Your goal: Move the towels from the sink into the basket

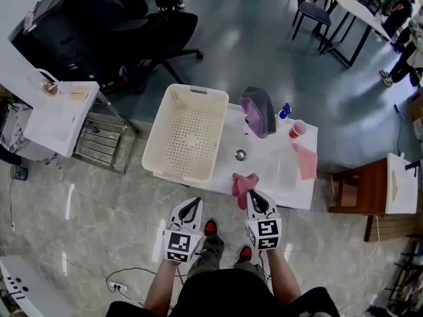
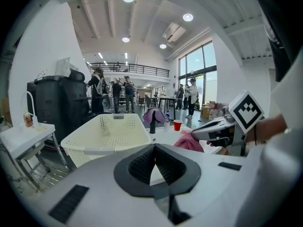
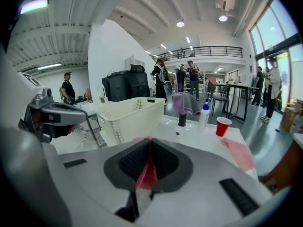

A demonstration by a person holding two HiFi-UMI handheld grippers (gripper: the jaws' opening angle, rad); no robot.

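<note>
At twelve o'clock from where I stand, on the near lip of the white sink, a crumpled pink towel lies bunched and partly hanging over the edge. My right gripper has its jaws pressed together on a fold of it. In the right gripper view a wedge of pink cloth fills the slit between the pads, so the pinch looks deep rather than on a stray corner. Judgement: gripping it at the rim lets the cloth come up and away without dragging across the basin. My left gripper hangs just beside the right one at about ten o'clock. Its jaws are closed on nothing, clear of the cloth, apparently idle while one hand does the lift. The cream perforated laundry basket sits at eleven o'clock, against the left end of the sink, and looks empty. That placement keeps the carry short and leftward. Two more pieces wait. A flat pink towel is spread at two o'clock on the right side of the counter. A purple-grey towel is draped over the faucet at one o'clock, far side. A red cup and a blue spray bottle stand near that far right corner. My reach for the flat towel should stay clear of them. Task reads as barely begun: first towel gripped, none in the basket.
</note>
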